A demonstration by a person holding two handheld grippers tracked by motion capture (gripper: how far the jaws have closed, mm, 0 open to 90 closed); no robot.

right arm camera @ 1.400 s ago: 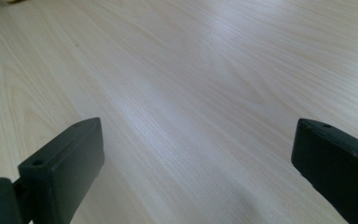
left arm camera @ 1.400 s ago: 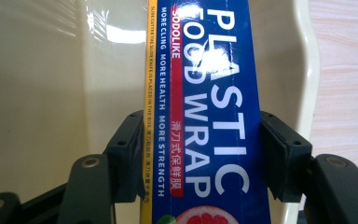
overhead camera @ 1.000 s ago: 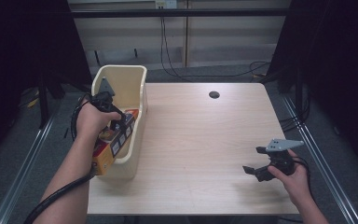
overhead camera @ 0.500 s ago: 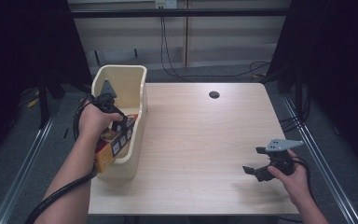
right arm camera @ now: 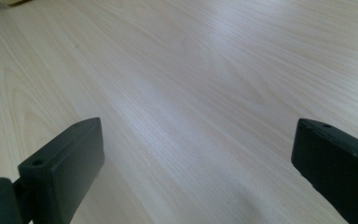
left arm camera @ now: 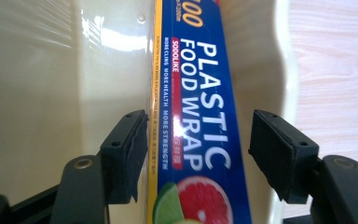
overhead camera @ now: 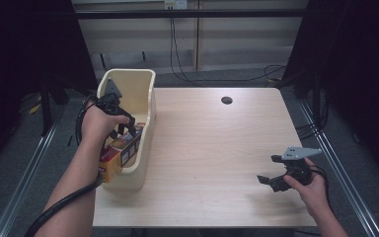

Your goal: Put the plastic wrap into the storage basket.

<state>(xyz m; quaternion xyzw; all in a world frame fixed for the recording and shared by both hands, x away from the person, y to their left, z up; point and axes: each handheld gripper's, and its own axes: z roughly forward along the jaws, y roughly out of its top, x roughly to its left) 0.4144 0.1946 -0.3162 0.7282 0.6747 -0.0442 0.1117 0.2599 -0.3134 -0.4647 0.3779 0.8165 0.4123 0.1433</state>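
Table (overhead camera: 217, 148): pale wood-grain top, smooth, soft sheen w/ matt patches in my right gripper view. Bin (overhead camera: 147, 94) at left: cream plastic, glossy inside, bright glare on wall in my left gripper view. Plastic wrap box (left arm camera: 193, 116) in bin: printed card, glossy blue face, white lettering. My left gripper (left arm camera: 198, 154) & right gripper (right arm camera: 196, 172): matt black plastic pads, slightly rough. Plate on right gripper: grey, matt.

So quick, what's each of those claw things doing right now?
Left gripper: open, fingers either side of the plastic wrap box in the cream bin, not clamped.
Right gripper: open, holding nothing, over the table.
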